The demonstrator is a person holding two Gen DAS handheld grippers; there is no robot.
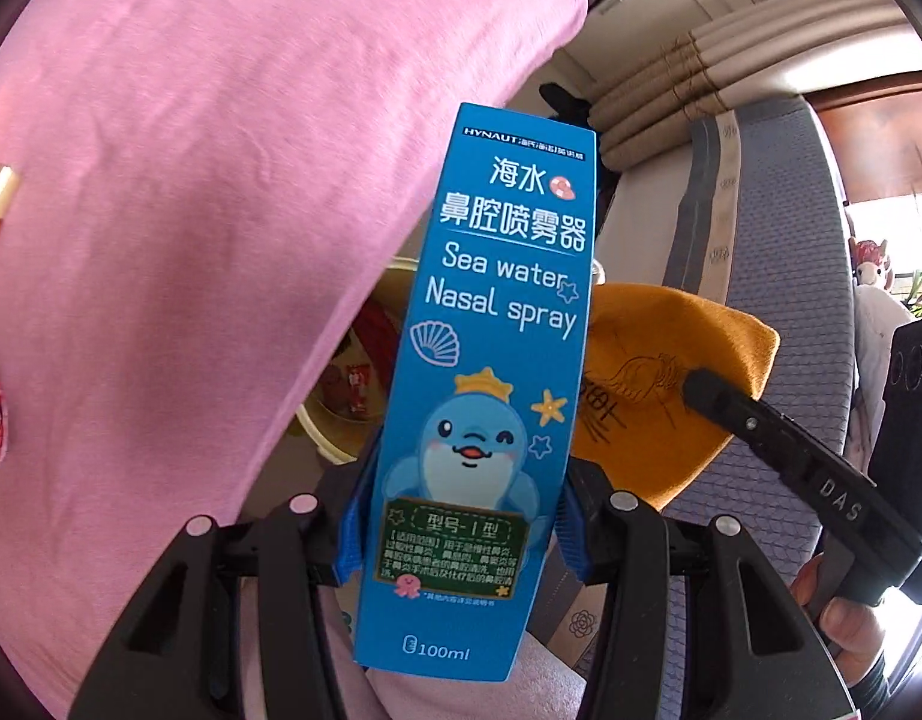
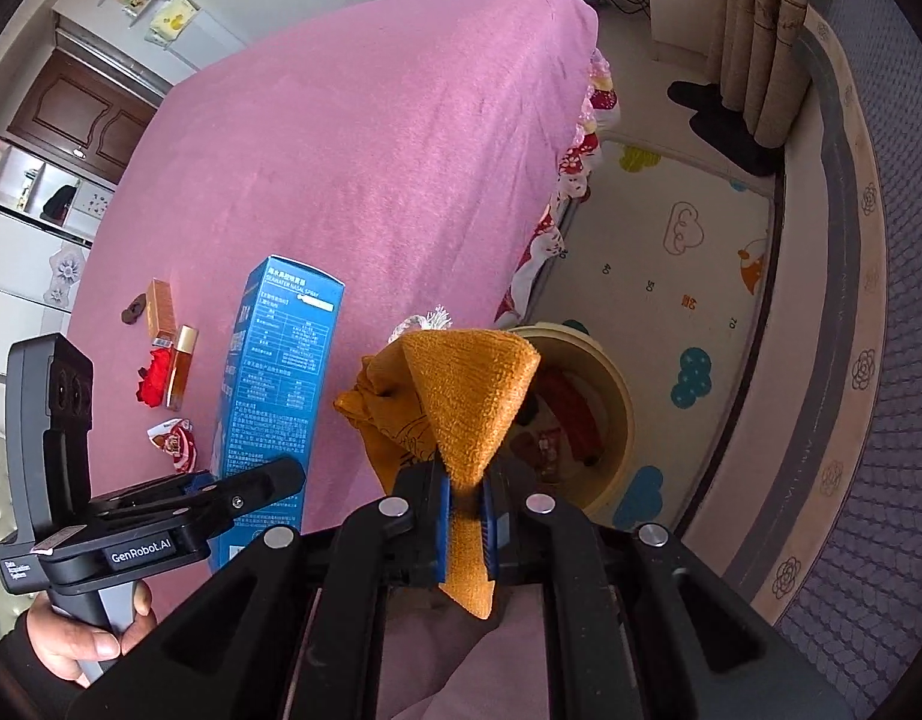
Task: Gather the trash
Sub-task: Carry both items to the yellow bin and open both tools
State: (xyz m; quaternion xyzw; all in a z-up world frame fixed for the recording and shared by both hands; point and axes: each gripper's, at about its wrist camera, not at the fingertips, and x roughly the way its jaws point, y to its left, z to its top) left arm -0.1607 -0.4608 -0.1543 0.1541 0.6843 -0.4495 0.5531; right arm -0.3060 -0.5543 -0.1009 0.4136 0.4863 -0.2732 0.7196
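I had the left tool [image 1: 461, 531] clamped on the nasal spray box [image 1: 490, 360] and the right tool [image 2: 468, 516] pinching the orange cloth [image 2: 461, 402], both carried above the bin [image 2: 610, 396]. Next, I judged, centre and release.

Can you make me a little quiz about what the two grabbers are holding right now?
1. True or false: the left gripper holds the blue nasal spray box.
2. What does the right gripper pinch? A) a red wrapper B) the orange cloth C) a perfume bottle
3. Fill in: the round cream bin stands on the floor beside the pink ____.

Key:
1. True: its pads press on the box's lower sides.
2. B: its jaws are shut on a fold of the cloth.
3. Bed: the bin sits on the play mat by the bed's edge.
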